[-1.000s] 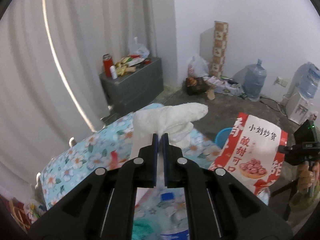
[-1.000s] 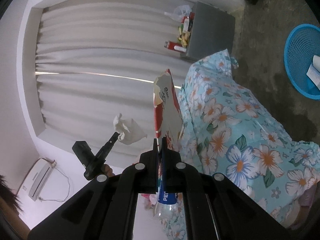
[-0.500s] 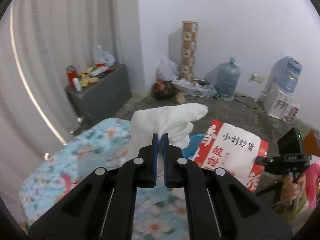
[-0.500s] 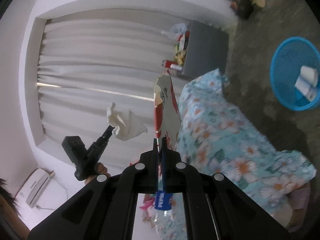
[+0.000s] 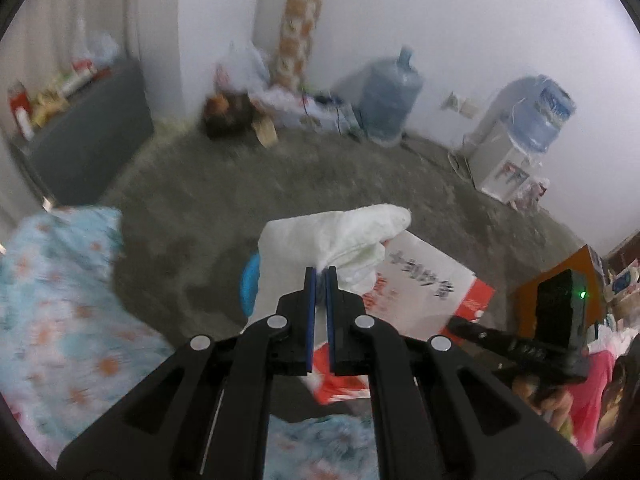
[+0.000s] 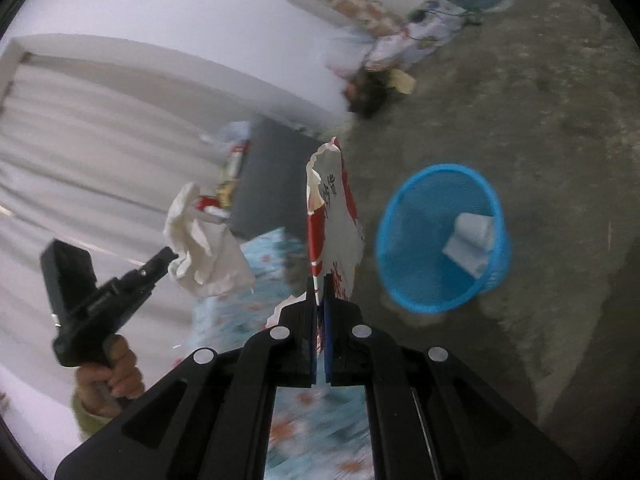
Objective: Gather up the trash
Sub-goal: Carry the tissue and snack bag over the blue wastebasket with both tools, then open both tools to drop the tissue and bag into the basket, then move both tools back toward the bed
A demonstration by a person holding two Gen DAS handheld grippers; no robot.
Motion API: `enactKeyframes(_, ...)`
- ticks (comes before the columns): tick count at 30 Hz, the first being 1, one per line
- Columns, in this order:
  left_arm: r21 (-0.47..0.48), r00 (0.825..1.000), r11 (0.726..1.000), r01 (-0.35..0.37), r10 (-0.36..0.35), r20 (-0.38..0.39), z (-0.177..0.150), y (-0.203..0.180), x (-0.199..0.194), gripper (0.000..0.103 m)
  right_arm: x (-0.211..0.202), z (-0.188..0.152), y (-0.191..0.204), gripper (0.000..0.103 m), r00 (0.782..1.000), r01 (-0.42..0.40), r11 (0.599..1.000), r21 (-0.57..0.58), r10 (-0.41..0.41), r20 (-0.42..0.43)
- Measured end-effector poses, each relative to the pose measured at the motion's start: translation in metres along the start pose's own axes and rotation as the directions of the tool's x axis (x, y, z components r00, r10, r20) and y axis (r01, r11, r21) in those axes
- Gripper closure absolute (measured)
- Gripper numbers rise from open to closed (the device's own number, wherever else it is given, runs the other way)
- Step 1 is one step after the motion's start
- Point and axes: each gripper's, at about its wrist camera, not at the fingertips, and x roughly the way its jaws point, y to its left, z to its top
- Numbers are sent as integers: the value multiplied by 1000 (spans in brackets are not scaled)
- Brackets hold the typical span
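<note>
The left gripper (image 5: 319,276) is clamped tight on a crumpled white paper tissue (image 5: 340,240), pinched at one lower corner so the bulk of the wad stands out beyond the blue pads; its long axis runs forward and off to the right of the jaws, ending in a rounded tip. Holding it by an edge, in my judgement, lets it fall clear once the jaws part. The right gripper (image 6: 319,280) is likewise closed, nipping the bottom edge of a red-and-white printed snack bag (image 6: 332,216), flat and empty. The bag stands upright out of the jaws, its long axis in line with the fingers and its torn mouth at the far end, pointing away from the gripper. Just to the right of that bag, on the grey concrete floor (image 6: 540,120), sits a round blue plastic mesh wastebasket (image 6: 416,272) with a pale scrap already in it; both pieces are in the air near it, not yet over its rim. A table under a floral light-blue cloth (image 5: 60,300) lies below and to the left.
</note>
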Motion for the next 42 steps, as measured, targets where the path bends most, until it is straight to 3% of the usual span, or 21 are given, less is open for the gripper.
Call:
enactKeyframes(4,-17,998,1000,6,-7,-68,7,0,65,98,42,12,-26,98,996,88,996,23,-89,7)
enactKeyframes(6,-43,994,999,0,-5,-111,7,3,98,74,68,21,-49,95,987,161,986,51,-161,11)
enactKeyframes(7,-57,990,998,-7,-1,-142,6,6,112,48,83,23,-63,81,981,192,979,67,-192,-15)
enactKeyframes(8,-59,986,998,-29,18,-166,4,8,125,45,91,24,-74,61,977,212,974,78,-209,-42)
enactKeyframes(9,-52,981,997,-63,52,-187,1,9,136,45,102,24,-86,55,968,244,965,100,-237,-77)
enactKeyframes(11,-46,975,994,-97,86,-207,-5,12,144,45,112,16,-106,54,956,284,947,152,-266,-123)
enactKeyframes(14,-60,977,995,-80,66,-205,-13,12,140,45,103,6,-111,53,965,257,953,158,-242,-105)
enactKeyframes(22,-26,988,996,-85,81,-134,-8,1,83,42,76,-10,-92,51,972,233,963,136,-228,-46)
enactKeyframes(30,24,995,995,-99,99,-19,-15,-10,-12,32,53,-28,-11,34,969,247,964,-102,-247,13)
enactKeyframes(36,57,988,988,-141,136,78,-39,-11,-91,27,38,-39,59,28,977,212,934,-286,-205,55)
enactKeyframes(42,16,977,985,-170,167,135,-70,6,-153,24,24,-59,115,16,974,229,868,-441,-205,100)
